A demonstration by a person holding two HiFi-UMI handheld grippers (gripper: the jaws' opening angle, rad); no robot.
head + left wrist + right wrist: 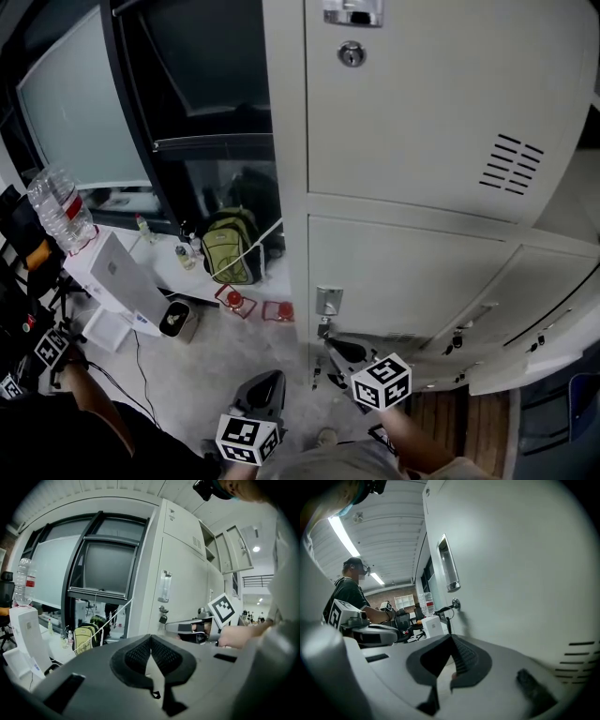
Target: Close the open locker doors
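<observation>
The pale grey locker bank (pixel 412 122) fills the head view. Its upper door with round lock (pixel 352 53) and the lower door (pixel 394 272) with handle (pixel 328 300) lie flat. At the lower right, two locker doors (pixel 539 305) stand ajar, angled outward. My right gripper (pixel 336 347) is shut and empty, its tip just below that handle, close to the lower door; the door face (pixel 511 573) fills the right gripper view. My left gripper (pixel 267 382) is shut and empty, lower left of the right one, away from the lockers. More open doors (pixel 234 550) show high up in the left gripper view.
A green backpack (pixel 232 246), small bottles and red items (pixel 234 300) lie on the floor left of the lockers. A white box (pixel 117 277) and a water bottle (pixel 61 208) stand at the left. Another person (pixel 349 592) with grippers is nearby. A dark window frame (pixel 141 112) is behind.
</observation>
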